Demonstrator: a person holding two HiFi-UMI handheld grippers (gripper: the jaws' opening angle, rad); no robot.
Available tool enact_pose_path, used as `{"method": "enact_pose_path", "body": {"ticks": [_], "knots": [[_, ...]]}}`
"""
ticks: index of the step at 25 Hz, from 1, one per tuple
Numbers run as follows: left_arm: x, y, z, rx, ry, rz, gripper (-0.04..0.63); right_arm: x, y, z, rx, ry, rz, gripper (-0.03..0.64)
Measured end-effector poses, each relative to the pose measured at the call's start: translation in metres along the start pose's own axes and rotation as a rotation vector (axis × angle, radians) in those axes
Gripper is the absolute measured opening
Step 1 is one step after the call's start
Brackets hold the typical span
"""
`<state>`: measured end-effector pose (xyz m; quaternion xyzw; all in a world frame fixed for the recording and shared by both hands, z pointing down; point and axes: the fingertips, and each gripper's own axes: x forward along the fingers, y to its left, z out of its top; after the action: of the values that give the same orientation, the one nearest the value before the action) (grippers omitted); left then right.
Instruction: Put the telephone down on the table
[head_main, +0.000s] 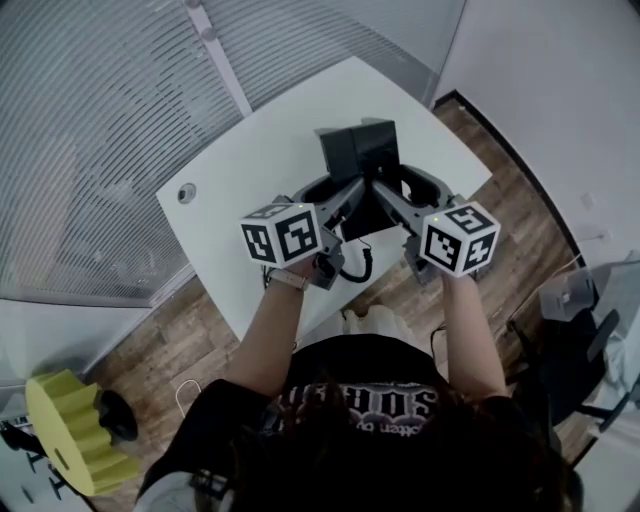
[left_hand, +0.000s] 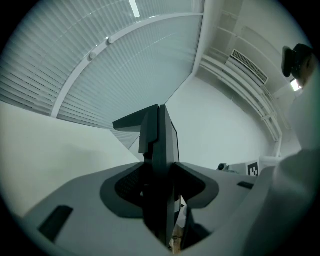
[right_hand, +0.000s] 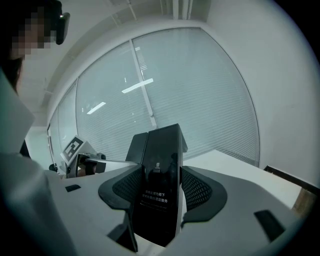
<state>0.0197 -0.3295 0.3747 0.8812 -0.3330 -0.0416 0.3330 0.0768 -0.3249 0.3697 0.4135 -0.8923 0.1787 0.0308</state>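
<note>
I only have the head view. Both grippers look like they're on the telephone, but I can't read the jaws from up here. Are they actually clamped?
Observer: Yes for the left. In the left gripper view, the left gripper has both pads pressed against the telephone, which it sees edge-on.
Operator: Right one?
Observer: Same. In the right gripper view, the right gripper is shut on it too, one pad on either side of a glossy black panel.
Operator: Any markings on that panel?
Observer: Small white print, too small to read.
</note>
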Motion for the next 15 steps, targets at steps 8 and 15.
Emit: {"method": "enact_pose_path", "body": {"ticks": [8, 15], "knots": [[0.028, 0.037, 0.008, -0.015, 0.023, 0.043, 0.189, 0.034, -0.029, -0.003, 0.018, 0.042, 0.011, 0.249], [0.053, 0.061, 0.011, -0.033, 0.026, 0.089, 0.189, 0.058, -0.056, -0.006, 0.038, 0.074, 0.037, 0.249]]}}
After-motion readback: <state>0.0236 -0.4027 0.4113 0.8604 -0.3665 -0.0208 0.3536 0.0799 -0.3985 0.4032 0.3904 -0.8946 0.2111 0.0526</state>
